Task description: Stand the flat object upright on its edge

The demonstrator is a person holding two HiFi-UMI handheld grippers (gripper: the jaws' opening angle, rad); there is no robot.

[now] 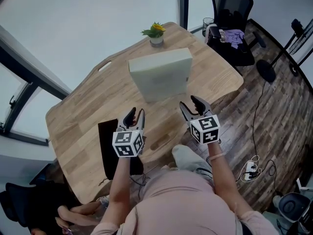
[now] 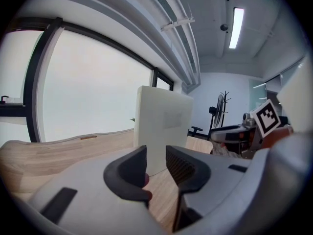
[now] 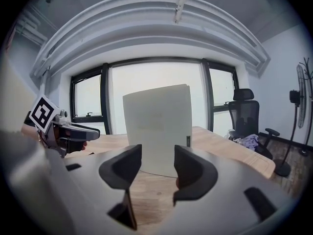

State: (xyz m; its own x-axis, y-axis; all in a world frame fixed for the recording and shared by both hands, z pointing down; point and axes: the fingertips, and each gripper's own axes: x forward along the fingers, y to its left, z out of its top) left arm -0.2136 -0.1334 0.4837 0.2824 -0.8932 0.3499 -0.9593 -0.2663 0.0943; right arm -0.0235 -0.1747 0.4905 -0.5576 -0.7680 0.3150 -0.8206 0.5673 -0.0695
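A pale flat box (image 1: 159, 72) stands upright on its edge in the middle of the wooden table (image 1: 93, 99), leaning on nothing. My left gripper (image 1: 134, 113) hovers near the table's front edge, short of the box and apart from it, jaws partly apart with nothing between them. My right gripper (image 1: 190, 102) is level with it on the right, also open and empty. In the left gripper view the box (image 2: 164, 126) rises beyond the gripper (image 2: 156, 153). The right gripper view shows the box (image 3: 157, 126) straight ahead past the gripper (image 3: 157, 153).
A small potted plant (image 1: 156, 33) stands at the table's far edge behind the box. A black office chair (image 1: 232, 13) with clothes on it is at the far right. A black flat item (image 1: 108, 148) lies at the near left edge. Cables (image 1: 252, 168) trail on the floor.
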